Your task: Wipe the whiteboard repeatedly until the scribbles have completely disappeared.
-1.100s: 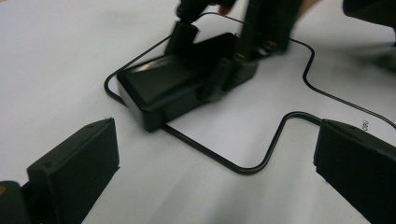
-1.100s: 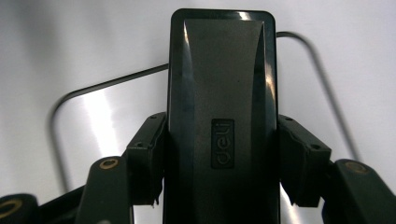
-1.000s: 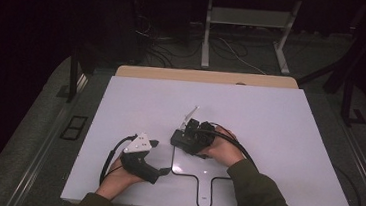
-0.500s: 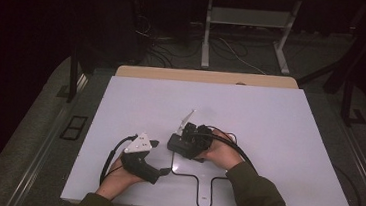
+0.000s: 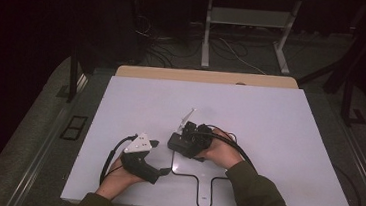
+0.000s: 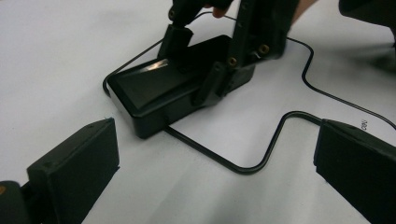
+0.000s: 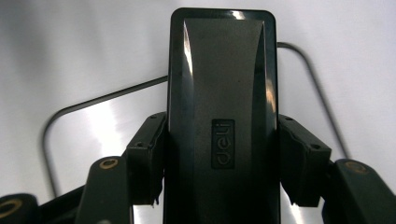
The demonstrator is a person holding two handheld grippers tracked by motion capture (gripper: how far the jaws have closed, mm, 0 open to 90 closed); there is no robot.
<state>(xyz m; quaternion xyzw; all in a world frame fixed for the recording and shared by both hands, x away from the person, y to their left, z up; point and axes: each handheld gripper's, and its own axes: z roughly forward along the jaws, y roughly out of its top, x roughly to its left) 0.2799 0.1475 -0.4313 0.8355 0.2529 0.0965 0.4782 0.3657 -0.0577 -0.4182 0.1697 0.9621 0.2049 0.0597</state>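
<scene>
The jaws of the right gripper pinch a black oblong case by its long sides; its glossy lid bears an embossed "deli" logo. The case sits on the white board, over the black outline drawn there. The right hand angles leftward. Just beside it, the left gripper rests low with jaws spread wide, empty

high view: overhead, far; tongs views: close; shared: black box
</scene>
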